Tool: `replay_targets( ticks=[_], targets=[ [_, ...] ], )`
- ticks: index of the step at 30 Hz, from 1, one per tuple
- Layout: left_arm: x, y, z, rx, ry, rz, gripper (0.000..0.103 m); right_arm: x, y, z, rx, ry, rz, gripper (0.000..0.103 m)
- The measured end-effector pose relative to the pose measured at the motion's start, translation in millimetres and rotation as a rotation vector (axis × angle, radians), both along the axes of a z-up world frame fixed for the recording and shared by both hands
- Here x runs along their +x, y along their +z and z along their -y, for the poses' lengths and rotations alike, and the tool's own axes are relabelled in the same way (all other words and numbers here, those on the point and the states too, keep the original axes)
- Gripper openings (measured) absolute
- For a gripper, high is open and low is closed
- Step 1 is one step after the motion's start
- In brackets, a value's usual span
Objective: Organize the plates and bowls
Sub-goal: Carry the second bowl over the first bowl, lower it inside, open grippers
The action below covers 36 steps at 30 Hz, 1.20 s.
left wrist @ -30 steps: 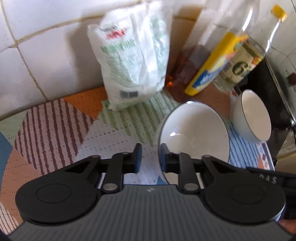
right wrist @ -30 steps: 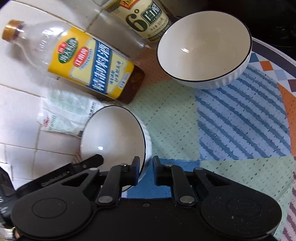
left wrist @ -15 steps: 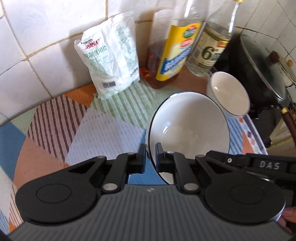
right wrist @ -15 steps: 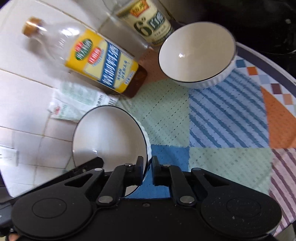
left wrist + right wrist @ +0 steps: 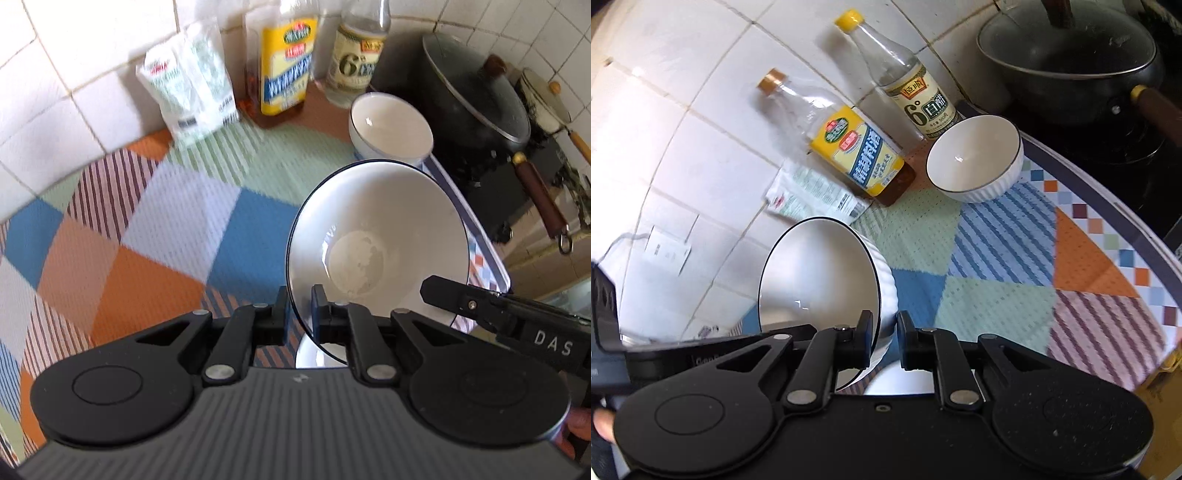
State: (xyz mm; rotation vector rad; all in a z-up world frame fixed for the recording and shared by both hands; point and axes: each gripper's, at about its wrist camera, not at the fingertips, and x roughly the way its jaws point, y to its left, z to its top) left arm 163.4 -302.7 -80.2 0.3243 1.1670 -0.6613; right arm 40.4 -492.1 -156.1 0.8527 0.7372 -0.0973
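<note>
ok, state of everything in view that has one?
left gripper: shut on held bowl's rim
right gripper: shut on same bowl's rim
held bowl: steeply tilted, clamped by both
second bowl: upright on mat, empty
yellow-label bottle: upright, capped, nearly empty
vinegar bottle: upright, capped
salt bag: standing, leaning back
wok: lid on
</note>
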Motion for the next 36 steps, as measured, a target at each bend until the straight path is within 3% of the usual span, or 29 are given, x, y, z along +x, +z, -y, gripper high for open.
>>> replay_targets(
  ticks=[15, 26, 31, 36],
  targets=[
    [-42.4, -48.9, -15.0, 0.085, 0.076, -0.19, 0.015, -38.1, -25.6, -32.6, -0.21, 0.125, -0.022, 0.018],
    [-47.4, -63.6, -11.6, 0.112, 0.096, -0.235, 0.018, -38.0, -28.7, -47.2, -0.375, 0.196, -0.036, 0.017],
    [-48.1, -63.9, -6.6, 0.113, 0.09, -0.247, 0.036, -32.8, -30.2, -58.9, -0.491, 0.249, -0.044, 0.017],
    [-50.0, -66.5, -3.3, 0.141, 0.091, -0.232, 0.038, -29.8, -32.4, -75.0, -0.65, 0.318, -0.058, 0.017]
  ],
)
